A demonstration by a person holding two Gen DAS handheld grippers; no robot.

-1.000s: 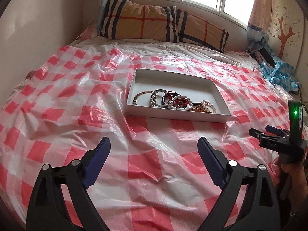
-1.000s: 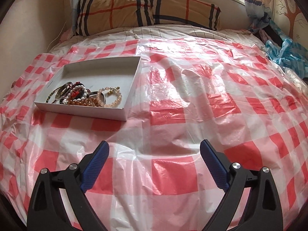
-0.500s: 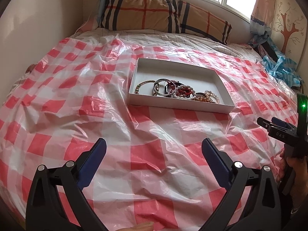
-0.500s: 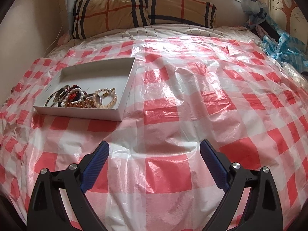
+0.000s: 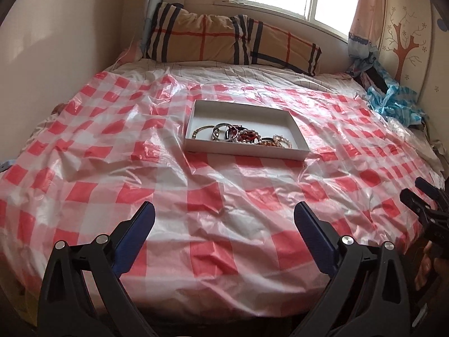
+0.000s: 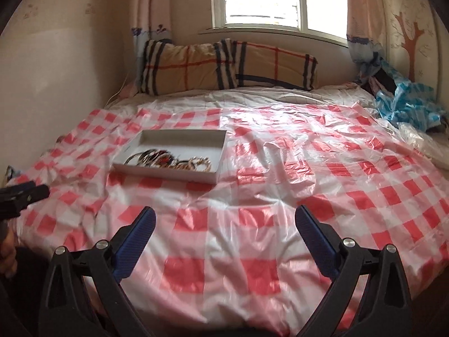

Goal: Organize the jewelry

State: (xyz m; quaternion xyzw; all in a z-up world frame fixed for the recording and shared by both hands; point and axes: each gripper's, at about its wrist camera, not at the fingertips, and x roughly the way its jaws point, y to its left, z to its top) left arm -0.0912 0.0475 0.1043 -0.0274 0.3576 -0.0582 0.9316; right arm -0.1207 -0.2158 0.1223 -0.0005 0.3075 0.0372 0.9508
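We have drawn both hand-held grippers, left [image 5: 224, 221] and right [image 6: 224, 219], spread and empty, back from the white tray [image 5: 303, 151]; bracelets [image 5: 244, 136] gathered inside; sorting looks done.

Right claw [image 6: 224, 224] wide, empty; jewelry [image 6: 171, 161] in white tray [image 6: 216, 154].

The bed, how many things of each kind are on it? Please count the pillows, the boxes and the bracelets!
Plaid pillow: 1
White box: 1
Pile of bracelets in the box: 1 tangled pile, too jumbled to count singly
Red-checked plastic sheet: 1
Blue crumpled bundle: 1
Total: 5
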